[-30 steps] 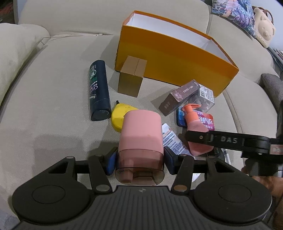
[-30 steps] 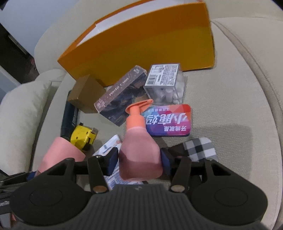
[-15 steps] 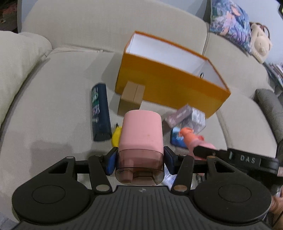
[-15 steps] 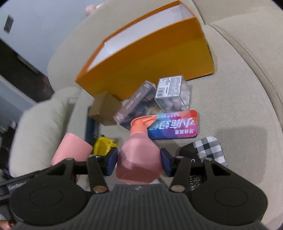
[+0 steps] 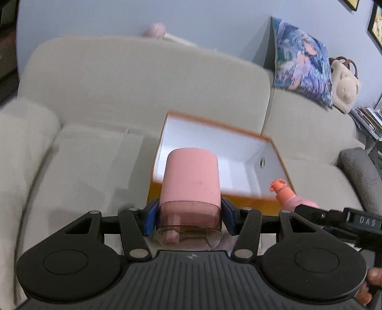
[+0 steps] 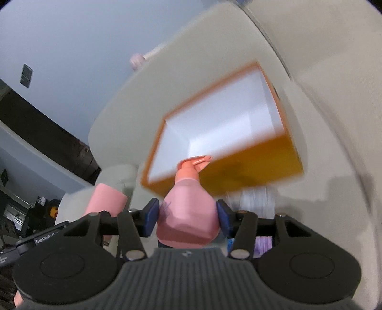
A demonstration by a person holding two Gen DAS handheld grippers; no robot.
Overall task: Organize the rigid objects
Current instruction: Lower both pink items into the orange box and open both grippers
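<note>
both claws pinch pink bottles, left claw (image 5: 188, 215) and right claw (image 6: 187, 218), over beige sofa (image 5: 95, 100) (blue-grey wall (image 5: 167, 14)).

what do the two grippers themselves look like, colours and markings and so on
Both are matte black plastic. The left gripper and right gripper each have a ribbed grey-black body, two round discs, silver pivot pins and blue finger pads. White lettering marks their sides. Bare fingers show at the frame edges; no sleeves or cables are visible.
</note>
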